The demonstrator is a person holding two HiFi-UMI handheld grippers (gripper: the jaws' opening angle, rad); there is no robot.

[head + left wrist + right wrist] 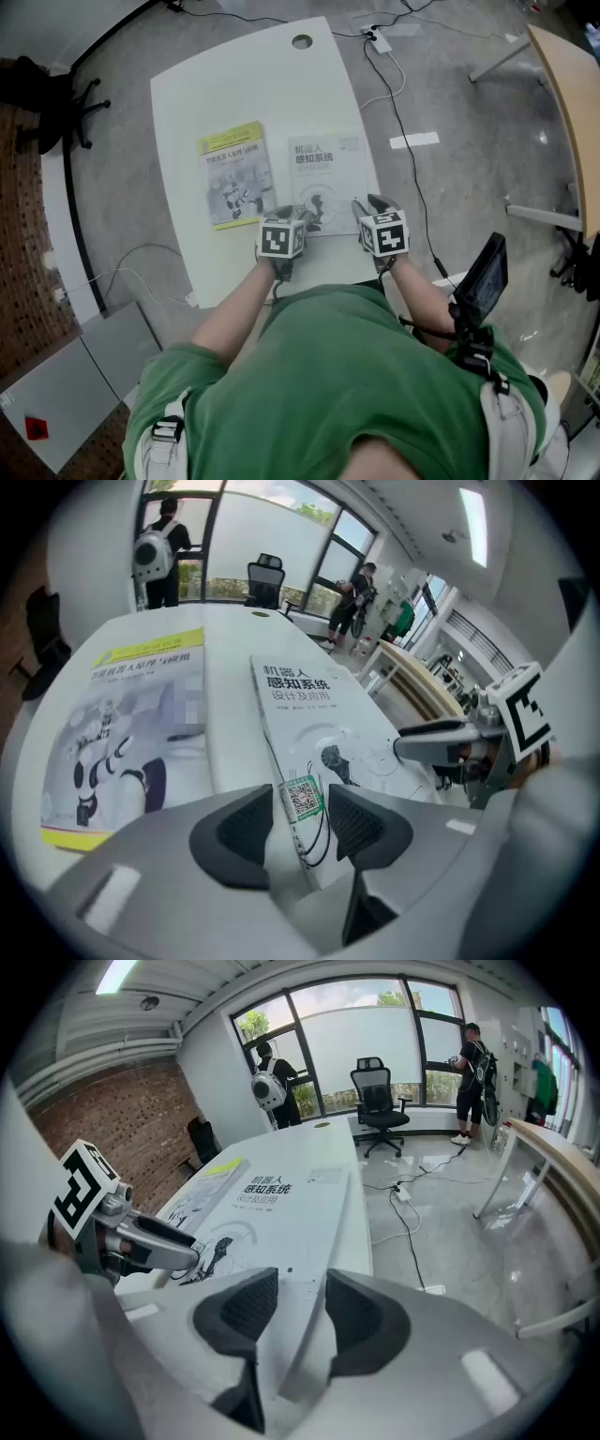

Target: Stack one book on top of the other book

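Two books lie flat, side by side, on the white tabletop (262, 75): white book (323, 173) to the right of yellow book (234, 173), narrow gap between. Left tongs (300, 810) part-open, straddling the white book's near left corner, pads not pressing. Right tongs (294, 1312) part-open astride its near right corner, likewise no grip.

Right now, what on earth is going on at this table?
A person in a green shirt holds a claw in each hand over a white table. Two books lie flat side by side: a yellow-topped book and a white book. The left claw has the white book's near left corner between its open jaws. The right claw, also open, is at its near right corner. Nothing is lifted or stacked yet.
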